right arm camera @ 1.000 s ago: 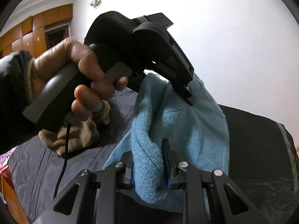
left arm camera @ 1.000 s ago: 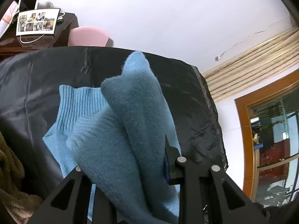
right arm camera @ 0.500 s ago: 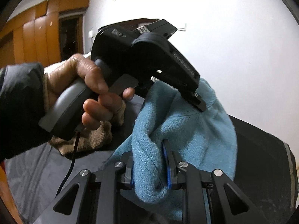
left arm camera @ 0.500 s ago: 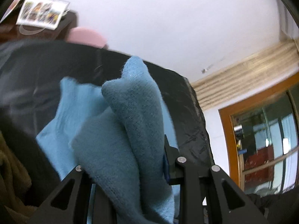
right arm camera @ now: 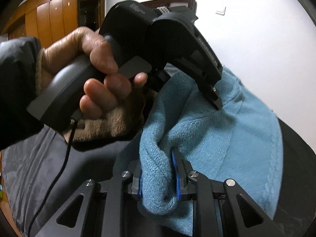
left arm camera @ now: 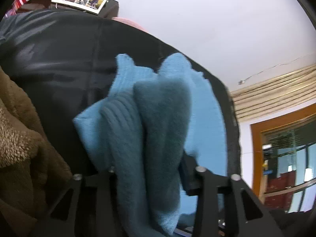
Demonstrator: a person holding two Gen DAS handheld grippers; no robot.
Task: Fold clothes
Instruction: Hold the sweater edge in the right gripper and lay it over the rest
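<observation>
1. The sweater [left arm camera: 158, 122] hides the left claw's [left arm camera: 150, 169] pads; the view is blurred.
2. Its jaws are opening, sweater folds between them.
3. The right claw [right arm camera: 158, 177] pinches a rolled sweater edge over the dark sheet [right arm camera: 39, 169].

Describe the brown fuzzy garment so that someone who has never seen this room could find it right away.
Start at the wide dark sheet that covers the work surface. On it lies the blue sweater that both grippers have hold of; the brown fleece garment is heaped beside it, at the left edge of the left wrist view. Its tan, curly pile sets it apart from the smoother blue knit.
</observation>
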